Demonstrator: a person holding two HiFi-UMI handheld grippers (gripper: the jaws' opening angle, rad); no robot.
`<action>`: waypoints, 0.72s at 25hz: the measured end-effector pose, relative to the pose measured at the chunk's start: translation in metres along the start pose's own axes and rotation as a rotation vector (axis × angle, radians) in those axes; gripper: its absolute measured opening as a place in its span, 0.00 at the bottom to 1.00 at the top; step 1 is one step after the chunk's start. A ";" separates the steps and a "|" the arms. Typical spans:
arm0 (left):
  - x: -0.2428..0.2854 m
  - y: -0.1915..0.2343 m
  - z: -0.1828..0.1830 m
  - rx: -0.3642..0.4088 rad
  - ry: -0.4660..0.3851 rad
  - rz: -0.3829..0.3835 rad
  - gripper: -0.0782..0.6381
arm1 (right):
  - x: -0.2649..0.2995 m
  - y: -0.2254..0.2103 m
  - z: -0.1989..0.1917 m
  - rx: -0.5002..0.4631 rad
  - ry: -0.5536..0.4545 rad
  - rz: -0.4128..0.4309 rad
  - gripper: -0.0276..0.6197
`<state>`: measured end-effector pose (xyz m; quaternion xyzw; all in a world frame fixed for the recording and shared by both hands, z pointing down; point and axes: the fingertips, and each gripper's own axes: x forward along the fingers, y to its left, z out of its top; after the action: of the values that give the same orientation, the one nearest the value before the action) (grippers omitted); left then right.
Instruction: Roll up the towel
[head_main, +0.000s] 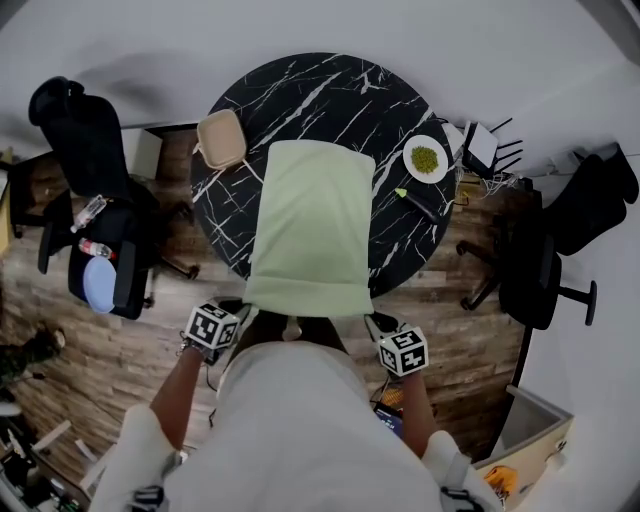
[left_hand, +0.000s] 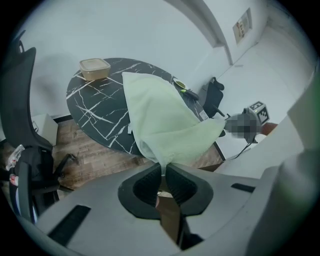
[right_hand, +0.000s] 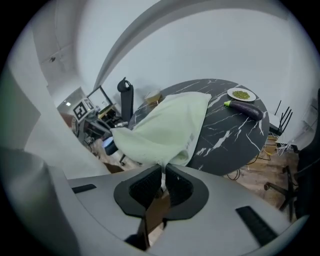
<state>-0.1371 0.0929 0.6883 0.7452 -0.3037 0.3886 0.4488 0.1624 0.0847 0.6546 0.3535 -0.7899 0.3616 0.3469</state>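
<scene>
over the near side of the round black marble table (head_main: 330, 85) the pale green towel (head_main: 312, 225) lies spread lengthwise, its far end flat on the top and its near edge held up past the rim. the left gripper (left_hand: 163, 170) is clamped on the near left corner, and the right gripper (right_hand: 163, 172) is clamped on the near right corner. a beige container (head_main: 221, 138) sits beside the towel's far left corner, and a plate (head_main: 426, 160) and an eggplant (right_hand: 246, 108) lie to its right.

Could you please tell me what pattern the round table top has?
The table is black with white marble-like veins; the head view shows it best.
</scene>
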 end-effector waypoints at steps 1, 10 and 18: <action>0.000 0.002 0.009 0.000 0.001 -0.001 0.14 | 0.000 -0.003 0.012 0.023 -0.019 0.005 0.07; 0.023 0.040 0.104 -0.196 -0.031 -0.033 0.14 | 0.043 -0.059 0.085 0.275 -0.037 -0.029 0.07; 0.052 0.081 0.135 -0.432 -0.037 -0.023 0.25 | 0.091 -0.104 0.097 0.380 0.020 -0.113 0.11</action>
<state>-0.1340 -0.0683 0.7278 0.6421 -0.3794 0.2955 0.5970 0.1719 -0.0735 0.7131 0.4528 -0.6828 0.4877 0.3014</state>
